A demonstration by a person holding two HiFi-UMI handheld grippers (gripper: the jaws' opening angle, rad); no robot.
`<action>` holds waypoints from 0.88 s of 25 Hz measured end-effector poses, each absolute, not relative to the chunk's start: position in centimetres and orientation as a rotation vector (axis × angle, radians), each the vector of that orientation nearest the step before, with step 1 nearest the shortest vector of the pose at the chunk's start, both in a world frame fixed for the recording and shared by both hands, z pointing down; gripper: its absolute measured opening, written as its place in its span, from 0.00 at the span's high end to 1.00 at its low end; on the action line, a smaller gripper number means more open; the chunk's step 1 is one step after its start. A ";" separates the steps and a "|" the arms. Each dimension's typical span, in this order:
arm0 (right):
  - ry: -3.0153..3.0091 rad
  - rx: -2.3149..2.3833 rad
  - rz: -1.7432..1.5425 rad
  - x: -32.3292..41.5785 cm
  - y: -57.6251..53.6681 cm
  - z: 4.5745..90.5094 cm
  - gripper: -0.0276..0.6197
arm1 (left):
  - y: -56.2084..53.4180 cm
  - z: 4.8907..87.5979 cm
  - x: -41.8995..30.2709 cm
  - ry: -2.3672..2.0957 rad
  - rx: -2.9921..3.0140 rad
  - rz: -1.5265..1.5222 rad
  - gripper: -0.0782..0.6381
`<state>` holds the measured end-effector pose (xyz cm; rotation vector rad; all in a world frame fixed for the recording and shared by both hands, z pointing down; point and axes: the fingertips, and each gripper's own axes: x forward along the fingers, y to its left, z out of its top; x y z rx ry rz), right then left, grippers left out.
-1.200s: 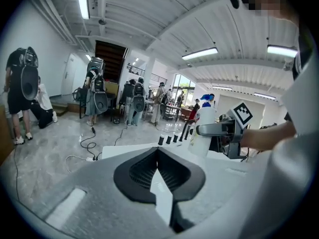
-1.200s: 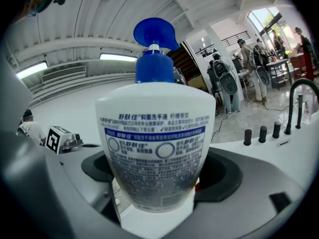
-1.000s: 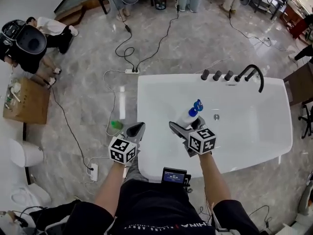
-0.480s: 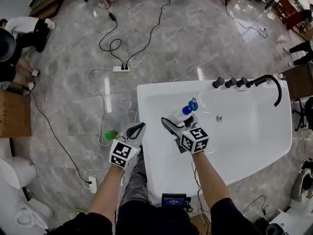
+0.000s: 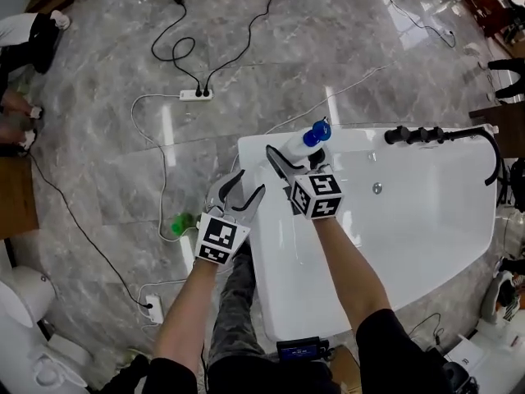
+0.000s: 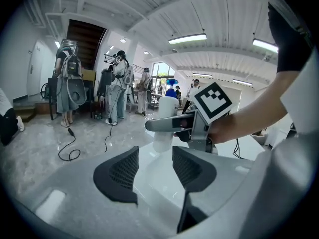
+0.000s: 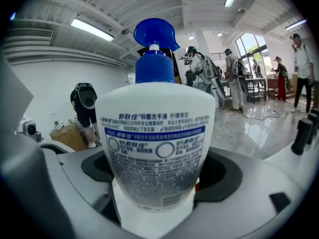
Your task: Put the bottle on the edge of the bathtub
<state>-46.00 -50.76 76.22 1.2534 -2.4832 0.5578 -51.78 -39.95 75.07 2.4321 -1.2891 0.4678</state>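
The bottle (image 7: 157, 143), labelled 舒肤佳 in blue, is clamped by the right gripper (image 5: 289, 156); the left gripper (image 5: 250, 183) has just been opened, with nothing between its jaws

I count one bathtub (image 5: 275, 294), one bottle (image 7: 154, 148), and two grippers, the left gripper (image 5: 248, 183) and the right gripper (image 5: 297, 158). On the floor I see one power strip (image 5: 195, 94), a second power strip (image 5: 156, 289) and one small green object (image 5: 179, 223).

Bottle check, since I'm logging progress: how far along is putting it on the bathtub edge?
Done: right gripper clamps the bottle. In hand: bottle held upright at the bathtub corner rim; whether it touches is unclear. Left: set it down, release.
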 end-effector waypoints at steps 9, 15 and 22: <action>-2.475 1.287 0.367 -49.6 -53.0 78.9 0.22 | -41.3 76.8 -54.0 -1.294 2.425 0.435 0.59; -2.464 1.283 0.300 -49.0 -52.2 80.0 0.22 | -40.9 76.9 -54.9 -1.320 2.415 0.424 0.59; -2.485 1.269 0.282 -49.6 -52.0 80.2 0.22 | -40.1 77.3 -55.0 -1.311 2.412 0.434 0.59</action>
